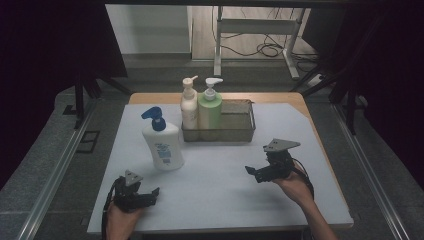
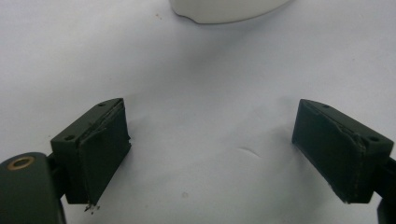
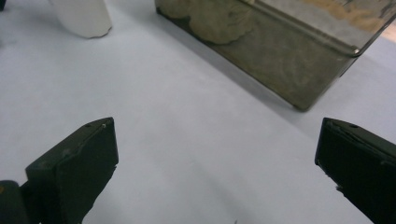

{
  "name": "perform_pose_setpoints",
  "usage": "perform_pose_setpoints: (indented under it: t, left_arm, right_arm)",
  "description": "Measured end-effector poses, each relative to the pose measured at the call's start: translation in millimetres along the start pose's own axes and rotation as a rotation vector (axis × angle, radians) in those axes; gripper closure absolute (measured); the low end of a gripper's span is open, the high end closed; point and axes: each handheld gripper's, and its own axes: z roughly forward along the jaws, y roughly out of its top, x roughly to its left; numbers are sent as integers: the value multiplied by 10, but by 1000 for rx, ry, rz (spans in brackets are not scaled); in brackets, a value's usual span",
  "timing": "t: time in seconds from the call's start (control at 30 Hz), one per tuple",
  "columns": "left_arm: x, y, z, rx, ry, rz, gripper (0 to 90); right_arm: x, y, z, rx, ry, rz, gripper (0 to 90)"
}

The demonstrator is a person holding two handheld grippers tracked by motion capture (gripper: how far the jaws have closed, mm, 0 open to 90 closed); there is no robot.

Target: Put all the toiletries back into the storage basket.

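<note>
- White pump bottle with blue head (image 1: 162, 142) stands left, just near of the grey metal tray (image 1: 240, 131).
- Left gripper (image 1: 142, 194) and right gripper (image 1: 256, 172) both spread, empty.
- I'd bring the left in square at mid-body (top-heavy pump).

The tray (image 1: 235, 132) looks like dull brushed metal, the white bottle (image 1: 162, 145) glossy plastic, the table (image 1: 225, 185) matt and smooth.
</note>
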Motion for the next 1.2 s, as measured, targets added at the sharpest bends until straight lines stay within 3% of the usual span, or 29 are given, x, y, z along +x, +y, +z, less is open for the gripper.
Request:
perform_pose_setpoints:
  t: [0.17,0.37,0.6,0.8,0.93,1.2]
  left_arm:
    - [-1,29,-27,-13,2,2,109]
    - [29,65,-72,-33,5,-6,165]
    - [130,125,-124,-70,-32,-36,305]
    - [194,178,-107,-84,-44,-33,402]
    - [239,249,-108,-96,-41,-23,481]
    - [351,416,-84,-148,-66,-53,630]
  right_arm:
    - [47,-110,2,13,0,-13,5]
    - [85,-300,-6,34,-1,6,16]
    - [129,-453,-17,52,-12,8,30]
    - [131,-564,3,65,-4,24,33]
    - [135,-634,19,78,1,26,34]
    - [131,-727,60,99,14,47,43]
